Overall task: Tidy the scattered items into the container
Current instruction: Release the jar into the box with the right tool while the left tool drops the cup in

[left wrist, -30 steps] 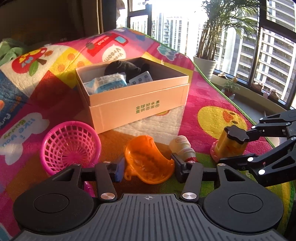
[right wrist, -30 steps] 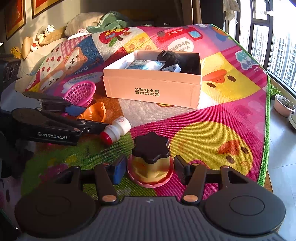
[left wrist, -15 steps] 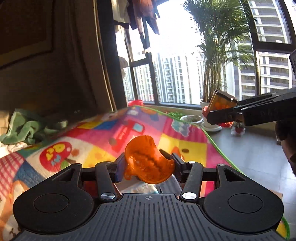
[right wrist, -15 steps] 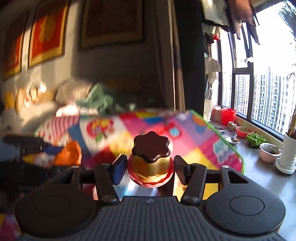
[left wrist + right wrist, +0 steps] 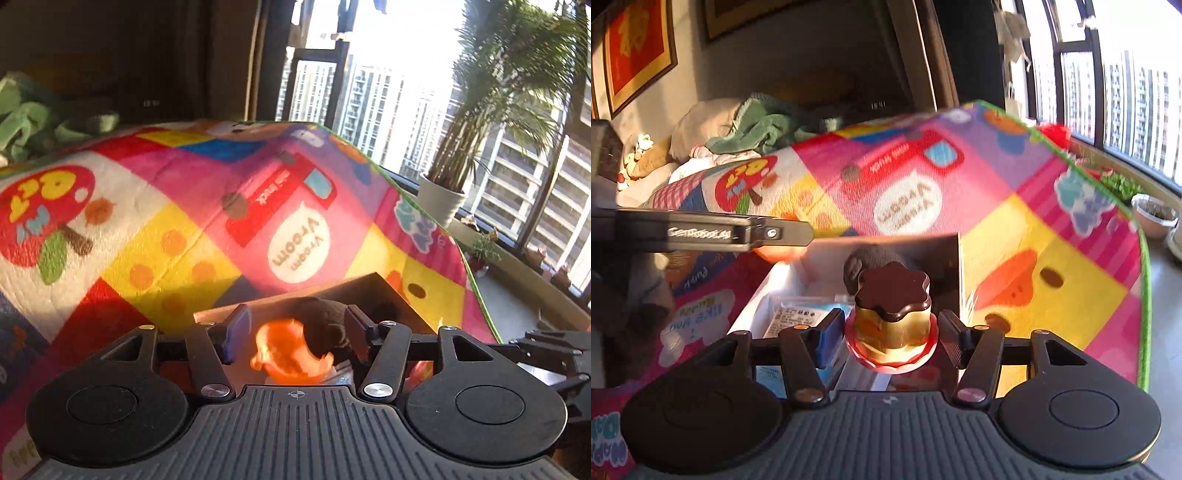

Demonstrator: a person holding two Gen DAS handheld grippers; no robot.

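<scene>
Both grippers were over the open cardboard box on the colourful play mat. The left gripper had just been opening its jaws; the orange toy was between them, blurred, with gaps to both pads, so it was loose and no longer gripped, just above the box interior. A dark soft thing lay in the box right behind the toy.

The right gripper had its jaws just opening a little too. The gold pudding toy with the brown star-shaped top sat between them, upright, over the box; small gaps showed on both sides of its red base, so the pads were not pressing on it. In the right wrist view a blue-and-white packet lay in the box below, and the left gripper's arm crossed the left side of the frame above the box's left wall. A potted palm stood by the window.
</scene>
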